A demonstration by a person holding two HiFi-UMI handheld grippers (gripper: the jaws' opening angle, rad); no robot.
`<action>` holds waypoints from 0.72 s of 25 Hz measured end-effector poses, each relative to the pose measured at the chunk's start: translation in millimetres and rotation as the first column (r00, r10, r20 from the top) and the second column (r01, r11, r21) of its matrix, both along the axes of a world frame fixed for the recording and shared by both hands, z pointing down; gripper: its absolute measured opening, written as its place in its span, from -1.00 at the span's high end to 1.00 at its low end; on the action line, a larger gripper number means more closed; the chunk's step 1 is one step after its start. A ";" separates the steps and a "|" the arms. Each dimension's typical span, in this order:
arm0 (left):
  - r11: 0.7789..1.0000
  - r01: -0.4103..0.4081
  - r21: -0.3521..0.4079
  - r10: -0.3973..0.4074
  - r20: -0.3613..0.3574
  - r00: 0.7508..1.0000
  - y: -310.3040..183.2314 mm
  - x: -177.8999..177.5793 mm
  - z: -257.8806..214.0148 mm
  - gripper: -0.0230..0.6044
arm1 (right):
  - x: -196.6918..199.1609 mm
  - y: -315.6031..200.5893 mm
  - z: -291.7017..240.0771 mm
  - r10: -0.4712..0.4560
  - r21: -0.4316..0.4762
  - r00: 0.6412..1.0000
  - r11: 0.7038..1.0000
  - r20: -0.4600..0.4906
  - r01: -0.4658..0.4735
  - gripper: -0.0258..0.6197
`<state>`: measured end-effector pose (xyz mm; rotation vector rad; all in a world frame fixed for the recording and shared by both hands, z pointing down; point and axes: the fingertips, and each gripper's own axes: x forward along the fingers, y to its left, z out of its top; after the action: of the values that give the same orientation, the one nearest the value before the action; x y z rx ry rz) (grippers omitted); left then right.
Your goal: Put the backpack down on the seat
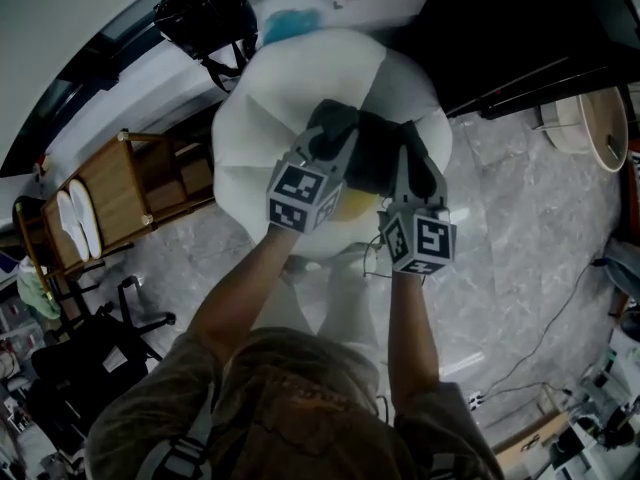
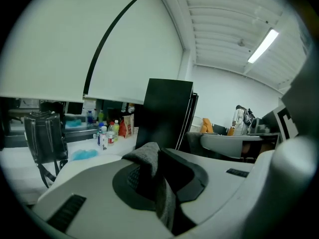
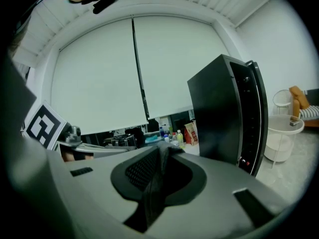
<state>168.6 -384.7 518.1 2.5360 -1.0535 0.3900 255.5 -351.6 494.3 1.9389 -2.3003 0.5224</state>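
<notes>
Over the rounded, smooth white seat (image 1: 255,118) hangs the dark fabric backpack (image 1: 380,158). Fingers of the left gripper (image 1: 335,138) and right gripper (image 1: 413,163) each pinch its grey woven material; both forearms (image 1: 245,293) reach forward.

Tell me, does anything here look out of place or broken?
Nothing stands out. The left gripper and right gripper each pinch fabric of the dark backpack over the white seat; nothing looks spilled or damaged.

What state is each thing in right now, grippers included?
left gripper: shut on backpack fabric.
right gripper: shut on backpack fabric.
backpack: held by both grippers over the seat; whether it touches the seat is unclear.
seat: under the backpack.
black bag: upright on the counter.
bottles: upright.
</notes>
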 end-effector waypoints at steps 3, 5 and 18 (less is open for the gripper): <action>1.000 0.019 -0.001 -0.019 -0.003 1.000 -4.4 -2.2 6.6 0.83 | -1.4 -5.7 5.7 0.006 0.007 1.000 1.000 -0.009 -0.006 0.81; 1.000 0.031 -0.006 -0.031 -0.009 0.999 -9.6 -1.7 11.1 0.83 | -1.7 -12.7 8.8 0.002 0.013 1.000 1.000 -0.021 -0.002 0.81; 0.998 0.057 -0.001 -0.057 -0.015 0.998 -25.4 7.7 52.1 0.83 | -3.3 -31.4 52.7 0.006 0.027 0.999 1.000 -0.044 -0.005 0.81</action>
<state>176.3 -410.2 570.1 2.4980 -1.1176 0.3544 252.2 -383.0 547.0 1.9493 -2.2875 0.4477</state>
